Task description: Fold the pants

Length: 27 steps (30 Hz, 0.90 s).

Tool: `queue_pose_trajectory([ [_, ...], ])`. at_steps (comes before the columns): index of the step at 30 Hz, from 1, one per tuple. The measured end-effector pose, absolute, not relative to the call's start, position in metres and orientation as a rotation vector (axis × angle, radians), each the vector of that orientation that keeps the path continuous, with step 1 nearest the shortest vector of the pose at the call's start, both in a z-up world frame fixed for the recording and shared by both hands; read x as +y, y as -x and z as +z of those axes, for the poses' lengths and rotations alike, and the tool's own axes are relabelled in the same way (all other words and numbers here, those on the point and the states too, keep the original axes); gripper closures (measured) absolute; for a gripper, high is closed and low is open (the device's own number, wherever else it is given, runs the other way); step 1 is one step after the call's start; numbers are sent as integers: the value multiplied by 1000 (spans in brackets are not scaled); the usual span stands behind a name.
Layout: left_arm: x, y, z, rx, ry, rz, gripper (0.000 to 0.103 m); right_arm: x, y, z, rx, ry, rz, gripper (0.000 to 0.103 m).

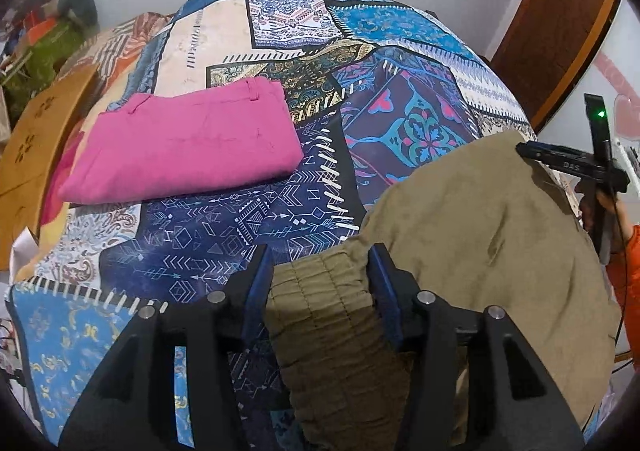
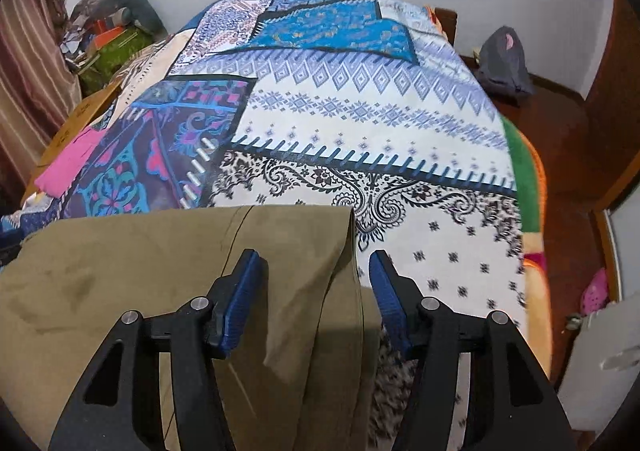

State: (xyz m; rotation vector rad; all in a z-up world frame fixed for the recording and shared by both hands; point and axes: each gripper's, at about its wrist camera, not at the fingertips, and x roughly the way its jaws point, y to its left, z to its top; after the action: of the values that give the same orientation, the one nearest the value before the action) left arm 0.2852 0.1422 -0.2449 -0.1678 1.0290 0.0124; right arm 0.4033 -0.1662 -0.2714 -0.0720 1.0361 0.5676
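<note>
The olive pants (image 1: pixel 492 235) lay on the bed (image 2: pixel 360 119), filling the lower right of the left wrist view, long axis running from the elastic waistband at bottom centre toward the right edge. The left claw (image 1: pixel 320 271) stood fairly wide, the gathered waistband between its jaws. The right claw (image 2: pixel 316 271) stood wide, straddling the pants' folded edge. Folded pink pants (image 1: pixel 180 143) lay upper left.

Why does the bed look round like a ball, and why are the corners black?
Both wrist views use fisheye lenses: in the left view the patterned bedspread bulges like a dome, with dark corners where the lens circle ends; in the right view the bedspread's right side smears with motion blur, and the olive pants look soft.
</note>
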Motion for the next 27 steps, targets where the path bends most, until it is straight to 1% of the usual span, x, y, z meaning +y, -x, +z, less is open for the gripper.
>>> queue_pose_trajectory([
  [1,142,-285,-246,1026,173,14,54,-166,-405,-274,1051,49,584,71],
  [2,142,-285,-246,1024,175,15,56,-166,-407,-276,1061,22,598,78],
  [4,140,-285,-246,1016,167,21,61,-163,-404,-275,1052,26,609,85],
  [5,138,-285,-245,1015,159,19,66,-160,-401,-272,1028,60,596,89],
  [6,136,-286,-245,1014,142,23,67,-159,-399,-270,1012,85,584,92],
  [8,129,-288,-243,1014,91,49,68,-155,-396,-266,987,130,563,95],
  [12,119,-291,-245,1000,-6,90,68,-150,-397,-270,973,211,502,95],
  [16,121,-291,-244,1012,-8,97,67,-154,-395,-264,964,221,432,95],
  [18,120,-290,-237,1018,-18,103,68,-157,-390,-255,959,246,406,93],
  [19,119,-288,-230,1013,-23,108,68,-156,-389,-250,954,257,397,89],
  [22,114,-278,-207,975,-31,96,68,-158,-369,-227,935,272,434,87],
  [24,110,-271,-193,946,-30,83,67,-155,-351,-211,912,263,486,80],
  [26,102,-263,-181,933,3,30,67,-146,-331,-196,883,238,557,60],
  [27,96,-260,-178,934,26,-10,66,-142,-322,-191,875,225,589,57],
])
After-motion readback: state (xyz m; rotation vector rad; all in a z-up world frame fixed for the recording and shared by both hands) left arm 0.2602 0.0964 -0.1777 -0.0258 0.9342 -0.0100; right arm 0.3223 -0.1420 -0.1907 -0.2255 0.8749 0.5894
